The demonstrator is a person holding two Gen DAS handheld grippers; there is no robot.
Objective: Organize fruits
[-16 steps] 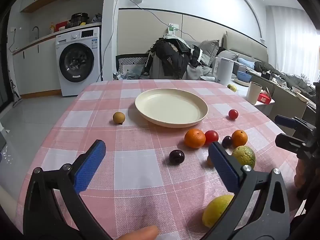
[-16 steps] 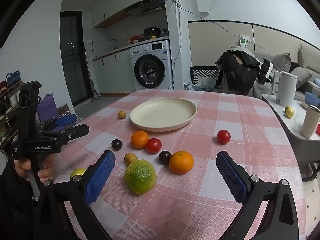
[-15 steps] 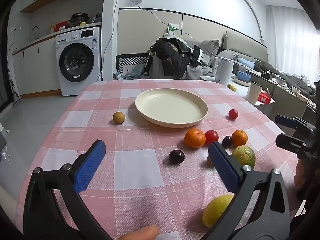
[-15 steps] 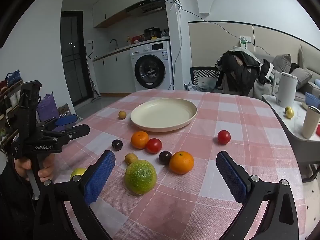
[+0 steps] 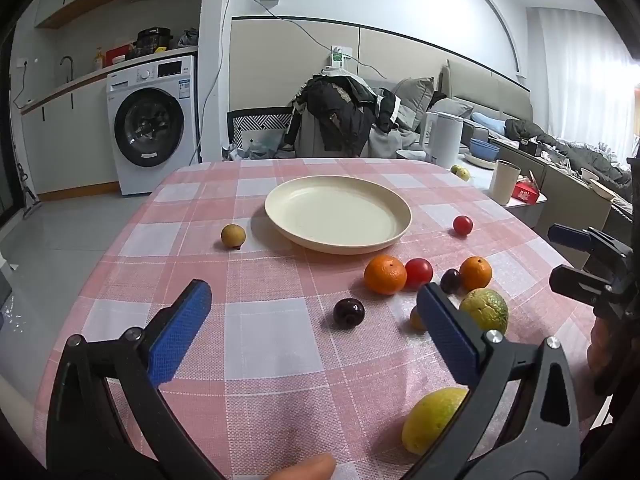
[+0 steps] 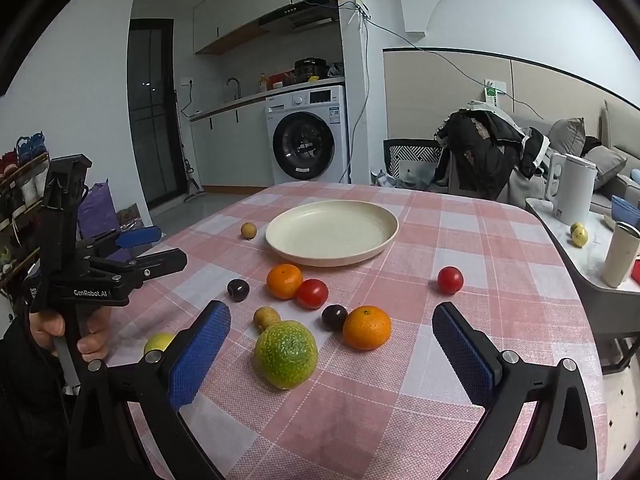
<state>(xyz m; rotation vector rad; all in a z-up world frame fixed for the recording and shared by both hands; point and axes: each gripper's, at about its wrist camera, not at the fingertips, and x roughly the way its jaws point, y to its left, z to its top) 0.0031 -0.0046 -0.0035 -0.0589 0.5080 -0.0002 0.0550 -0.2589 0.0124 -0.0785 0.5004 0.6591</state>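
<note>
A cream plate [image 5: 338,220] [image 6: 332,234] sits mid-table, with nothing on it. Loose fruit lies in front of it: two oranges [image 6: 284,281] [image 6: 367,327], two red tomatoes [image 6: 312,293] [image 6: 450,279], two dark plums [image 6: 238,289] [image 6: 334,317], a green citrus [image 6: 285,354], two small brown fruits [image 6: 249,230] [image 6: 266,318] and a yellow lemon [image 5: 434,418]. My left gripper [image 5: 314,330] is open, low over the near table, close to a plum [image 5: 349,312]. My right gripper [image 6: 332,354] is open, with the green citrus between its fingers' line.
The table has a pink checked cloth [image 6: 460,380]. A side counter [image 6: 588,248] at the right holds a kettle, a cup and small fruit. A chair piled with clothes [image 6: 480,152] stands behind the table. A washing machine [image 5: 150,136] is at the back left.
</note>
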